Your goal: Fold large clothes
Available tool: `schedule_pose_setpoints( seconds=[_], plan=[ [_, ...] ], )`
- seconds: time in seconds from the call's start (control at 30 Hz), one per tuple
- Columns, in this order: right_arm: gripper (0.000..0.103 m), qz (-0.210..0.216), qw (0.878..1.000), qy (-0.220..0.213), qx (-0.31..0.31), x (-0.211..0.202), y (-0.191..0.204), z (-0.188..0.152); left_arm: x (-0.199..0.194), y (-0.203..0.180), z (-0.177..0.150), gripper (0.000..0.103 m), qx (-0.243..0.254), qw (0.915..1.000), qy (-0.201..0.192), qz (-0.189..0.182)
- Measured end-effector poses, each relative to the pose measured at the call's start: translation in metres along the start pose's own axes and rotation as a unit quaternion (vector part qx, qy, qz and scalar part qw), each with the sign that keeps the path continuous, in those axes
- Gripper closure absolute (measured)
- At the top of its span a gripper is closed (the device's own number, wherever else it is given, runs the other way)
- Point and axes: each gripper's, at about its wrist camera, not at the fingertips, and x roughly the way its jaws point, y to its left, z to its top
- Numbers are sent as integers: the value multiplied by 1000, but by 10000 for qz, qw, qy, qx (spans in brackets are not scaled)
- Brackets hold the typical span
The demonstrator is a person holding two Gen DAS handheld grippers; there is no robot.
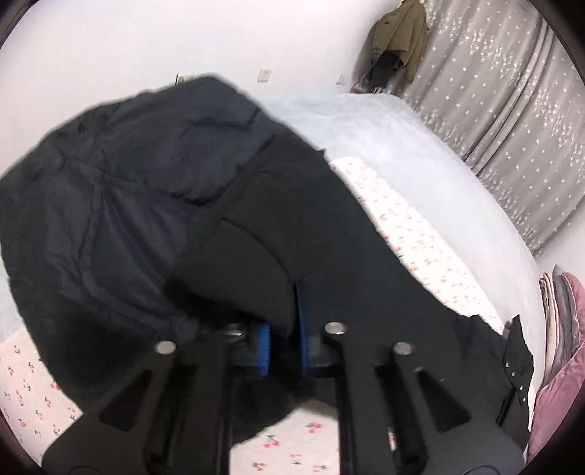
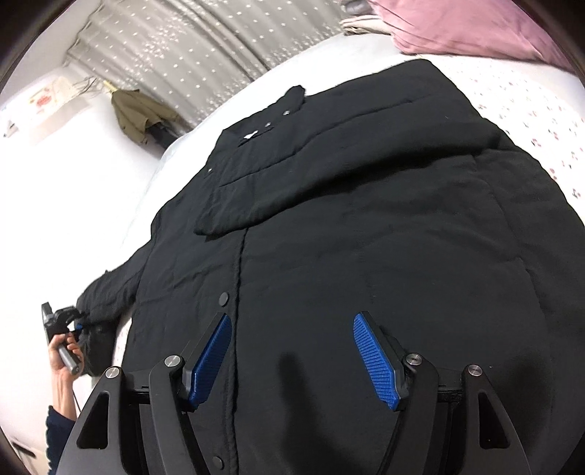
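Note:
A large black padded coat (image 2: 365,226) lies spread on the bed, collar end far, one sleeve (image 2: 329,164) folded across its chest. My left gripper (image 1: 285,329) is shut on the cuff of the other sleeve (image 1: 256,263) and holds it lifted, so the sleeve fills the left wrist view. The right wrist view shows that left gripper (image 2: 75,325) at the coat's left side, in a hand. My right gripper (image 2: 292,350) is open and empty, its blue pads (image 2: 376,361) hovering just above the coat's lower front by the snap placket.
The bed has a cherry-print sheet (image 1: 420,237) and a pale blue blanket (image 1: 384,139). Pink and grey folded bedding (image 2: 468,29) is stacked at the head. A grey starred curtain (image 1: 512,109) and a hanging olive jacket (image 1: 398,40) stand beyond the bed.

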Motion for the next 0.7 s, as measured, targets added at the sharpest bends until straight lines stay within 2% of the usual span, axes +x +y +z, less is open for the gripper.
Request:
schedule_pose_setpoints(
  seconds=[0.1, 0.17, 0.27, 0.37, 0.5, 0.57, 0.6, 0.7],
  plan=[
    [32, 94, 9997, -96, 201, -7, -10, 5, -25, -22, 4, 93, 254, 9992, -280, -105],
    [32, 96, 9993, -170, 321, -12, -16, 8, -51, -37, 3, 94, 303, 9978, -475, -340],
    [32, 163, 9980, -238, 556, -19, -27, 11, -92, -71, -9, 94, 447, 9917, -758, -941],
    [32, 231, 9954, -324, 873, -29, -45, 14, -131, -117, -27, 94, 767, 9807, -943, -1530],
    [32, 405, 9892, -396, 1355, -37, -67, 18, -177, -174, -64, 94, 1185, 9571, -1013, -2443],
    [32, 441, 9866, -439, 1511, -42, -78, 19, -188, -205, -88, 94, 1416, 9431, -870, -2881],
    [32, 445, 9857, -450, 1559, -44, -81, 20, -191, -223, -105, 94, 1486, 9330, -736, -3194],
    [32, 487, 9830, -472, 1708, -46, -90, 21, -189, -256, -145, 94, 1610, 9130, -423, -3726]
  ],
)
